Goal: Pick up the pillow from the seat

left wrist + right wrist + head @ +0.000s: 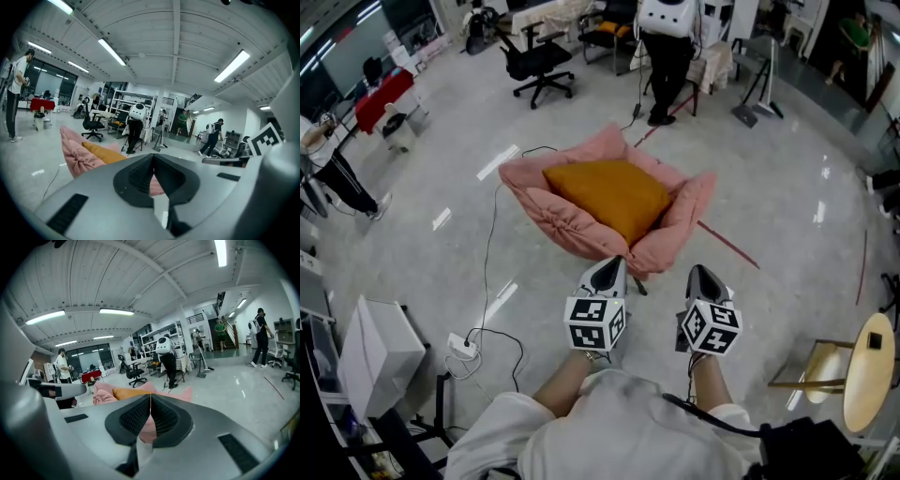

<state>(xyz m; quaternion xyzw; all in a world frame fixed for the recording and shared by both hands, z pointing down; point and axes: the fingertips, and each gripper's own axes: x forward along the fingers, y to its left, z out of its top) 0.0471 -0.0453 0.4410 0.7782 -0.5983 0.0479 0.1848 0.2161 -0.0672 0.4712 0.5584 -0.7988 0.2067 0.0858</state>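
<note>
The left tongs [612,267] are held pressed together, and nothing is pinched in them. The right tongs [700,275] are pressed together too, and nothing is held between them. They are held side by side, a little apart, with both tips pointed forward at a soft pink seat [572,225] on the shiny grey floor [769,187]. The near edge of the seat is seen just in front of the tips.

The orange pillow [614,197] is laid in the middle of the seat, past the tips of both tongs. It is not touched by either of them. The pink sides of the seat are puffed up around it.

In the left gripper view, the pillow [104,153] is seen ahead and a bit to the left of the closed tips. In the right gripper view, the pillow [129,393] is also seen ahead and slightly to the left.

A black cable [490,244] is laid on the floor to the left of the left tongs. It is run from the seat to a white power strip [462,347]. Far ahead, past the seat, a person in a white top [666,37] is seen standing. A black office chair [534,61] is parked ahead and to the left.
</note>
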